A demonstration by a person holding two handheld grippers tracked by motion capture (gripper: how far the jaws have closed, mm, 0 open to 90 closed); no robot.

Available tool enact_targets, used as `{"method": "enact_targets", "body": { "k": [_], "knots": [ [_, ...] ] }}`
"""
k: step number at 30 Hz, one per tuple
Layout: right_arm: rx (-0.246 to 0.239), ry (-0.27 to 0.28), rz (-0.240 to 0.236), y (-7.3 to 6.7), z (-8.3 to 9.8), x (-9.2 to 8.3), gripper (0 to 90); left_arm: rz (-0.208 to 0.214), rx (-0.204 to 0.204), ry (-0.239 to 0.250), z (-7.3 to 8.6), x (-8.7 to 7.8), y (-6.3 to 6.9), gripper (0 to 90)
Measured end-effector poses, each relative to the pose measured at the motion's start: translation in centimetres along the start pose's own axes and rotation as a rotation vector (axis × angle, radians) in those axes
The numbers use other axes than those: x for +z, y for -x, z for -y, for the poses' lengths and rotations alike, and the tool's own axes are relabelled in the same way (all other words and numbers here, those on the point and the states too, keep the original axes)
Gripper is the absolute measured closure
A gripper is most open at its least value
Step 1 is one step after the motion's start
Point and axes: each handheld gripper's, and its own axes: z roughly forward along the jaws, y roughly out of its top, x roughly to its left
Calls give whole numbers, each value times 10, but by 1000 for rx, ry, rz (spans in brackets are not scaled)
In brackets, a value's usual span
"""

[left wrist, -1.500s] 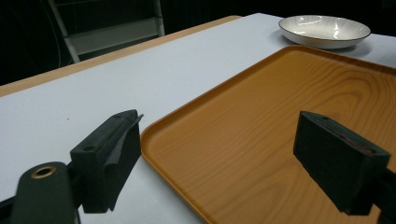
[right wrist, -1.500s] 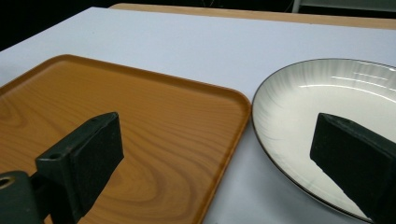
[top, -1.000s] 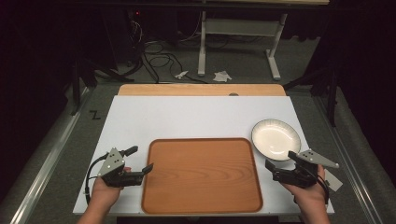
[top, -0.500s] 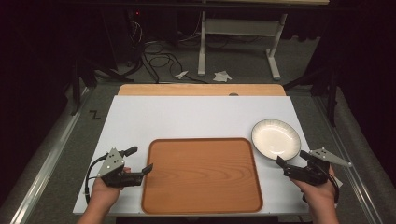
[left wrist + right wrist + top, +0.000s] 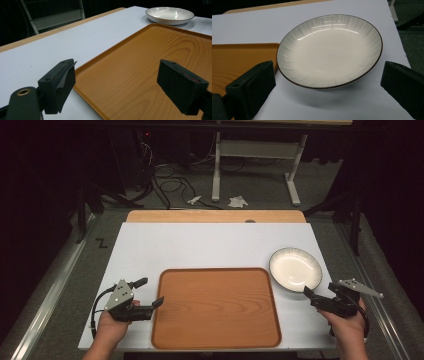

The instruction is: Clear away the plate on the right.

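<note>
With my right gripper (image 5: 311, 295) spread wide just short of the shallow plate (image 5: 295, 269) right of the tray (image 5: 215, 307), and my left gripper (image 5: 150, 292) likewise unclenched, I risk skidding that low rim away

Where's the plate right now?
In the high view the plate sits on the white table at the right, just beyond the tray's far-right corner, with the open right gripper close in front.
</note>
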Motion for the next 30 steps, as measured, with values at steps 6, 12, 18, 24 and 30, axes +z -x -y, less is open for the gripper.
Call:
{"method": "enact_targets", "body": {
  "k": [6, 12, 18, 24, 30],
  "knots": [
    [18, 9, -12, 0, -3, 0, 1, -3, -4, 1, 0, -1, 0, 159],
    [22, -2, -19, -2, -11, 2, 8, -3, -2, 0, 1, -1, 0, 158],
    [-4, -41, -2, -9, -23, 18, 11, -2, -8, 9, 1, -3, -1, 158],
    [-11, -50, 16, -15, -32, 30, 11, -4, -11, 13, 1, -3, -1, 158],
    [-3, -85, 39, -16, -33, 40, 11, -2, -9, 1, 2, -2, -2, 158]
  ]
}}
